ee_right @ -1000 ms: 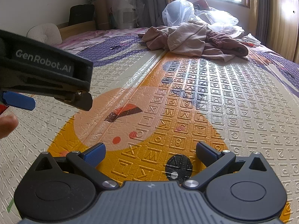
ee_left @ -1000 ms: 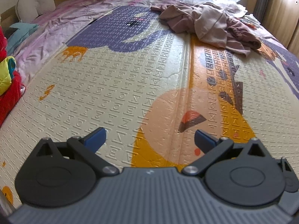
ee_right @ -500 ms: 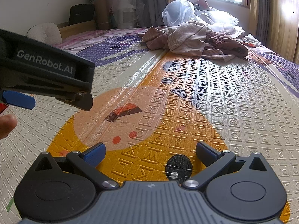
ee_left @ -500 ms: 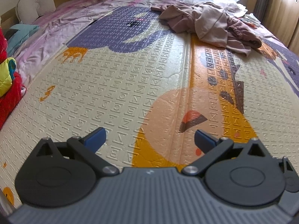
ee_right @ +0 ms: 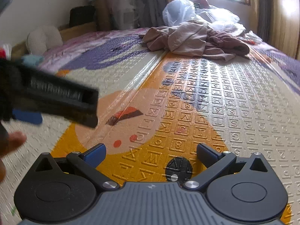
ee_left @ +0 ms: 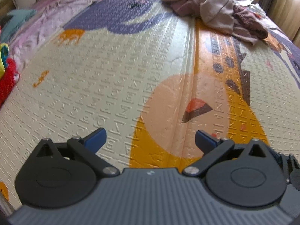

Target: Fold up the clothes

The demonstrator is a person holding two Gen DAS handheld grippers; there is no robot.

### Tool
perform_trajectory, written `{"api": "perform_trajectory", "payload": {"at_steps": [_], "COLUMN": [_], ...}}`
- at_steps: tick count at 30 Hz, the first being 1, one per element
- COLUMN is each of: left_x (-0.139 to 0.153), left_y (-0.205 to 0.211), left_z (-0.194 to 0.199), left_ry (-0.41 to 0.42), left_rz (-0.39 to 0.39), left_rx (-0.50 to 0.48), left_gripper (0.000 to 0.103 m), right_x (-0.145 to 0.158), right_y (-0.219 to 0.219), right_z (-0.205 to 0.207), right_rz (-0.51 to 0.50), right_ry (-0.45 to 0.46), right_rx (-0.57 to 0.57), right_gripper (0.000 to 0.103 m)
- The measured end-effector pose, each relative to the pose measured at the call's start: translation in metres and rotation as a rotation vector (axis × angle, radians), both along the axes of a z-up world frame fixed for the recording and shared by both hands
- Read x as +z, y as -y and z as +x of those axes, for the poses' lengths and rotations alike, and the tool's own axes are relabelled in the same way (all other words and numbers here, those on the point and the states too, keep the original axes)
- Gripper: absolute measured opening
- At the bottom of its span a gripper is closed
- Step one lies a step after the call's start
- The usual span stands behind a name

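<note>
Nearest, my left gripper (ee_left: 150, 138) and right gripper (ee_right: 150, 154): both spread, empty, over the letter-embossed mat (ee_right: 234, 112). Left gripper's side label blurred, unreadable. Only the right view shows a black disc (ee_right: 178, 169) between its fingers. Far ahead of both: crumpled pinkish-brown clothes (ee_right: 195, 40), unfolded.

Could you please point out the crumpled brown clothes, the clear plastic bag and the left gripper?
Crumpled brown clothes (ee_right: 191, 37), right wrist view, on the pale middle fold.
Clear plastic bag (ee_right: 178, 11), right wrist view, on its bulging front.
Left gripper (ee_left: 150, 137), left wrist view, midway between its fingertips.
</note>
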State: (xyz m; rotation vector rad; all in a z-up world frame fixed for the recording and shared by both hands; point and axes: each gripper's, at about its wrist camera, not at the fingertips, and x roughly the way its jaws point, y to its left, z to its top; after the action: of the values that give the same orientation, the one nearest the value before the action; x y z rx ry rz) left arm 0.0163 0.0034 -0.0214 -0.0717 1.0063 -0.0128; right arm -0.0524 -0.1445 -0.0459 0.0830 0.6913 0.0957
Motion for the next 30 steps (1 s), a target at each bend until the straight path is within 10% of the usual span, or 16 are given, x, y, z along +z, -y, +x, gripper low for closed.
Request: {"api": "perform_trajectory", "payload": {"at_steps": [17,30], "left_x": [-0.021,-0.023], "left_y": [0.008,0.009], "left_z": [0.003,-0.006], "left_ry": [-0.083,0.019], "left_rz": [0.070,0.077], "left_rx": [0.004,-0.007], "left_gripper": [0.103,0.103], "right_x": [0.001,-0.001], "right_y": [0.008,0.005], "right_z": [0.001,0.004], "right_rz": [-0.044,-0.065], "right_ry": [-0.033,-0.063], "right_rx": [-0.066,-0.071], "right_gripper": [0.102,0.102]}}
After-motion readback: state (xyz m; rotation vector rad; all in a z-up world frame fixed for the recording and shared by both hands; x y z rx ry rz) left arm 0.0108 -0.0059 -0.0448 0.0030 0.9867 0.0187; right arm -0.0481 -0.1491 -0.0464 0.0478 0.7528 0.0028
